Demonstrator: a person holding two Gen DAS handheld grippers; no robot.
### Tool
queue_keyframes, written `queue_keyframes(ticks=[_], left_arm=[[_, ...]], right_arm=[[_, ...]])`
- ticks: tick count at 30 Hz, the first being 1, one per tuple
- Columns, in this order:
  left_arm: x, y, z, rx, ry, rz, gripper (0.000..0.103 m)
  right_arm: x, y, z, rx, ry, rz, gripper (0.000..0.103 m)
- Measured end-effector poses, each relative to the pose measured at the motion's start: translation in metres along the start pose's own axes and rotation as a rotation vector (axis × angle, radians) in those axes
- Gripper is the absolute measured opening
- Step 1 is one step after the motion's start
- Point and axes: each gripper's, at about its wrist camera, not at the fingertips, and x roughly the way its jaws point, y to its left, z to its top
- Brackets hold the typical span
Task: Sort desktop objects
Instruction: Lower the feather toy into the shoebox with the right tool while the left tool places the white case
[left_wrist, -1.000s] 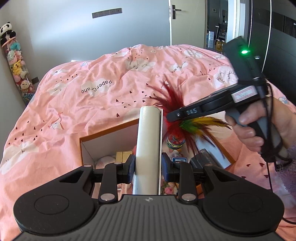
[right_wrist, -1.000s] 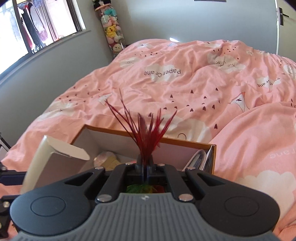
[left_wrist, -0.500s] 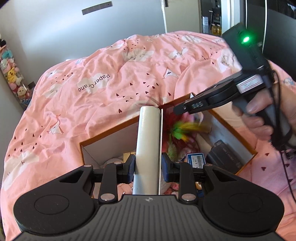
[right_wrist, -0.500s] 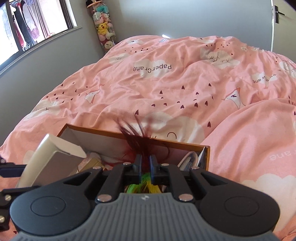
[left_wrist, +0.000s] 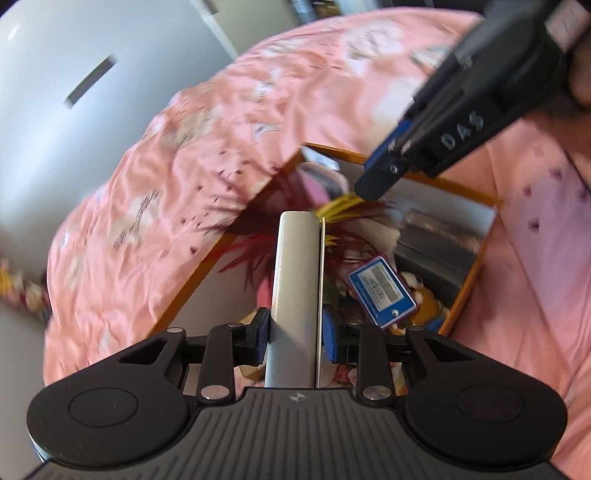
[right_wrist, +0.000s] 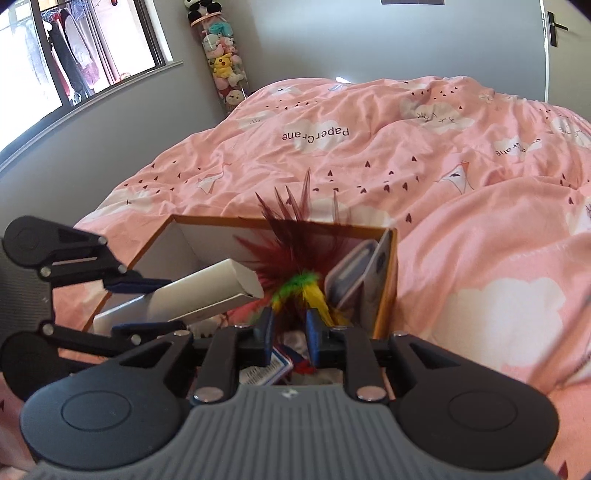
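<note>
My left gripper (left_wrist: 295, 334) clamps the white box (left_wrist: 295, 295); beyond my fingertips, feathers (left_wrist: 255, 236) in the orange-rimmed box (left_wrist: 476, 258), right gripper (left_wrist: 380, 177) above.

Printed "PaperCrane" upside down on the pink duvet (right_wrist: 369, 155) beyond the box (right_wrist: 280, 223), again near its right edge; "DAS" lettered on the right gripper (left_wrist: 384, 173) above that box.
</note>
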Motion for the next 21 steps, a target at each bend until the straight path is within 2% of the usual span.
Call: queue_keyframes(ticks=[7,13,17,19,21], left_arm=[[0.017,-0.033,0.004,0.236,-0.021,0.009,0.034],[0.026,-0.055,0.002,0.397,-0.058,0.018,0.033],[0.036,-0.059,0.0,0.437,-0.079,0.058,0.033],[0.042,-0.06,0.0,0.449,-0.079,0.083,0.033],[0.046,-0.056,0.002,0.435,-0.076,0.08,0.033]], right_arm=[[0.002,-0.006,-0.019,0.01,0.035,-0.033,0.021],[0.003,-0.009,-0.026,0.044,0.046,-0.037,0.021],[0.005,-0.004,-0.028,0.036,0.048,-0.044,0.023],[0.007,0.0,-0.03,0.03,0.055,-0.056,0.029],[0.007,0.003,-0.032,0.011,0.061,-0.078,0.031]])
